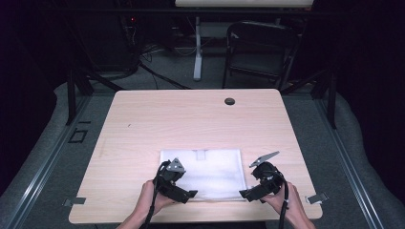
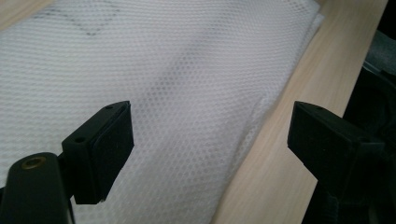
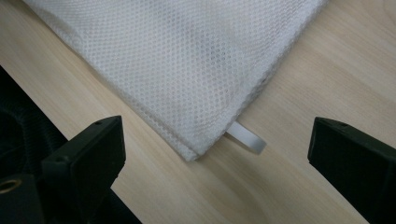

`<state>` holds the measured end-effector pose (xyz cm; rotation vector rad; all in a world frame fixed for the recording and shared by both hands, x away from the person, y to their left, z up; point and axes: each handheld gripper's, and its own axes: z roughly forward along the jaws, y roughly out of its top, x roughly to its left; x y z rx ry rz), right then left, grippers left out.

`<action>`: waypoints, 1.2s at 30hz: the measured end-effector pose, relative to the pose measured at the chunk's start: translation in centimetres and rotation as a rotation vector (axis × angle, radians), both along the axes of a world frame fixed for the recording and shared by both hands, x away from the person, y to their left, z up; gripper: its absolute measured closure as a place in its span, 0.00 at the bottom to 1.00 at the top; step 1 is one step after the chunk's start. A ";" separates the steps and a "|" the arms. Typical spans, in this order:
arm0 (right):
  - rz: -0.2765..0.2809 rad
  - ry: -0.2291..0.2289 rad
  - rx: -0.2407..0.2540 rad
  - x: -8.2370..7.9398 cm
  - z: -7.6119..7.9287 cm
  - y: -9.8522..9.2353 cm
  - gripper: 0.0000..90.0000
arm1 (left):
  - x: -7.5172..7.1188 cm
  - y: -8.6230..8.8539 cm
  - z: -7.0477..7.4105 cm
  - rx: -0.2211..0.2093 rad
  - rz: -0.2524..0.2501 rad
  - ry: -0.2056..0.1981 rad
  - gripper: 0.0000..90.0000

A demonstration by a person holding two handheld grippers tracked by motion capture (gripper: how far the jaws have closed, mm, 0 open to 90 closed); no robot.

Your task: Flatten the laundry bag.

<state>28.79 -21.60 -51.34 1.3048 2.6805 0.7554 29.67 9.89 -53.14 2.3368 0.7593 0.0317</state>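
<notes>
Both grippers spread wide over a white mesh bag, holding nothing.

The mesh bag [image 1: 204,174] lies flat near the table's [image 1: 191,119] near edge. The left gripper [image 1: 191,194] hovers at its near left corner, jaws apart above the mesh edge. The right gripper [image 1: 244,194] gapes over the near right corner, where a small white tab [image 3: 246,138] sticks out, untouched.

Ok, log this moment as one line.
item: white mesh bag flat on table | left gripper: open, over bag | right gripper: open, at bag's corner
</notes>
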 end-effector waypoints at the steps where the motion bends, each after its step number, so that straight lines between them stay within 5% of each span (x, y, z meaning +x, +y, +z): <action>1: 0.006 -0.002 -0.010 0.0 -0.1 0.0 0.05 | -0.1 -0.3 0.0 0.007 -0.008 -0.002 0.17; 9: 0.039 0.000 -0.027 0.1 -0.5 0.5 0.14 | -0.2 -1.3 -0.7 0.026 -0.064 0.021 0.22; 14: 0.061 0.004 -0.036 0.3 -0.9 0.6 0.17 | -0.6 -1.9 -1.4 0.068 -0.077 0.002 0.30; 25: 0.067 0.028 -0.031 0.5 -1.3 0.9 0.21 | -0.6 -4.1 -2.6 0.172 -0.131 -0.032 0.62; 31: 0.084 0.042 -0.051 0.3 -1.6 1.3 0.27 | -0.9 -4.0 -2.7 0.188 -0.165 -0.082 0.82; 36: 0.099 0.048 -0.056 0.2 -1.5 1.5 0.31 | -0.7 -3.7 -2.8 0.171 -0.152 -0.072 0.93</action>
